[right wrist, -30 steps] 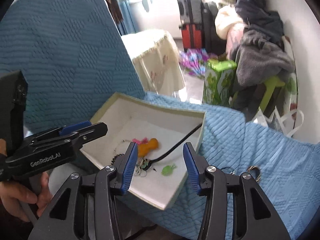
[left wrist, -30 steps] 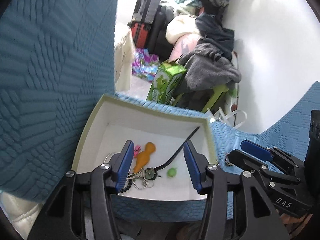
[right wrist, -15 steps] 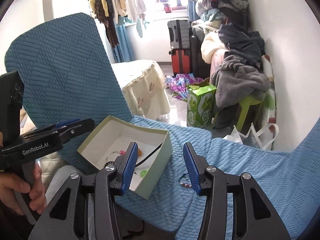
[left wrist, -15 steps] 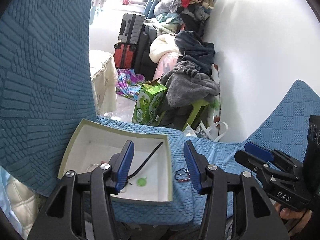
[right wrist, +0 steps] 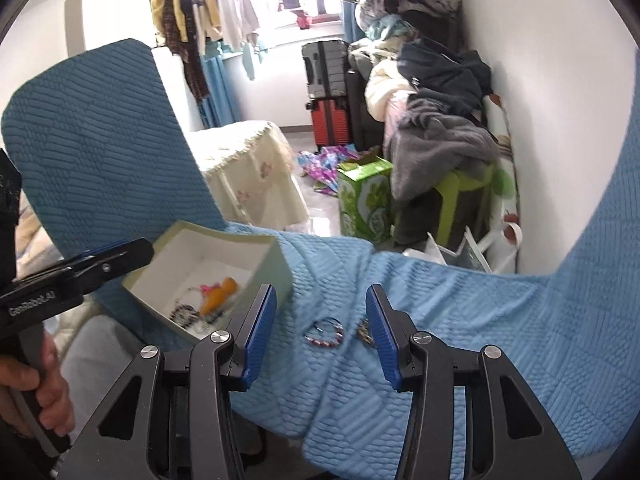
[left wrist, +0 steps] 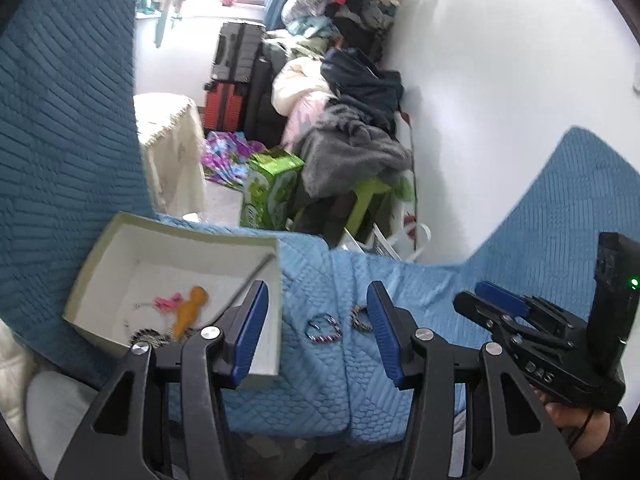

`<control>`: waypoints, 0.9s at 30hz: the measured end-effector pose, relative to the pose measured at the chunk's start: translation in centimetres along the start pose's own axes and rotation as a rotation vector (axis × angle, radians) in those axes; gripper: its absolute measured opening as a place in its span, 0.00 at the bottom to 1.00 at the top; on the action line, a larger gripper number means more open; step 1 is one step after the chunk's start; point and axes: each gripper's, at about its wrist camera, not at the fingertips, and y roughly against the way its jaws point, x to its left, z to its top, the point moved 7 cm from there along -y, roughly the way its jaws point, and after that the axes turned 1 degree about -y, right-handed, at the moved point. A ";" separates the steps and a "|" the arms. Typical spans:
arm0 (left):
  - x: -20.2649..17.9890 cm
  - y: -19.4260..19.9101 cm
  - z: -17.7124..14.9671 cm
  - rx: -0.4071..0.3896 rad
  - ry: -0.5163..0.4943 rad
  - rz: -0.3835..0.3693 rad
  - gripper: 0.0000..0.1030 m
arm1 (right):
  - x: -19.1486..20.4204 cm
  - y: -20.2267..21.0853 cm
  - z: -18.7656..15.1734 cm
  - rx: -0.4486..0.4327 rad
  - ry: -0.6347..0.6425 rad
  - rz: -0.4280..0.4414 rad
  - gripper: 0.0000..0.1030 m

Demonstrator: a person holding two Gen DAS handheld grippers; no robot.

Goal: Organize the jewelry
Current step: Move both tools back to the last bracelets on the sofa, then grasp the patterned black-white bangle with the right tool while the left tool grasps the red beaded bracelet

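Observation:
A pale open box [left wrist: 100, 250] [right wrist: 276, 272] sits on the blue quilted cover [left wrist: 320, 392] [right wrist: 480, 320] at the left. It holds an orange figure [left wrist: 188, 312] [right wrist: 218, 294], a pink piece [left wrist: 166, 302], a black stick [left wrist: 256, 274] and dark beads [right wrist: 182, 314]. A beaded bracelet [left wrist: 324, 327] [right wrist: 324, 334] and a second bracelet [left wrist: 359, 317] [right wrist: 363, 332] lie on the cover right of the box. My left gripper [left wrist: 316, 332] [right wrist: 116, 250] is open and empty above them. My right gripper [right wrist: 320, 332] [left wrist: 496, 306] is open and empty.
Beyond the cover's far edge stand a green carton [left wrist: 272, 192] [right wrist: 366, 196], a cloth-covered table [right wrist: 248, 168], suitcases [right wrist: 328, 92] and a heap of clothes [right wrist: 440, 120] along the white wall. A blue cushion back [right wrist: 100, 140] rises at the left.
Both grippers have pulled back and up from the box and swung right. The two bracelets on the cover now lie between the fingers. Both stay open.

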 end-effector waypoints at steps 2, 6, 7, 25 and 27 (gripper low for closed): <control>-0.9 -0.6 -0.9 0.011 -0.009 -0.014 0.45 | -1.0 -0.7 -1.0 0.015 -0.013 -0.008 0.33; -2.6 -2.7 -3.0 0.058 -0.027 -0.054 0.40 | -2.9 -2.4 -3.0 0.034 -0.024 -0.018 0.30; -3.0 -3.4 -3.5 0.070 -0.036 -0.062 0.35 | -3.1 -2.7 -3.4 0.035 -0.028 -0.017 0.29; -6.3 -14.5 -8.3 0.191 -0.060 -0.052 0.25 | -7.6 -15.0 -8.2 0.211 -0.086 0.060 0.17; -5.8 -15.7 -8.5 0.202 -0.045 -0.030 0.25 | -7.9 -15.8 -8.2 0.220 -0.077 0.046 0.17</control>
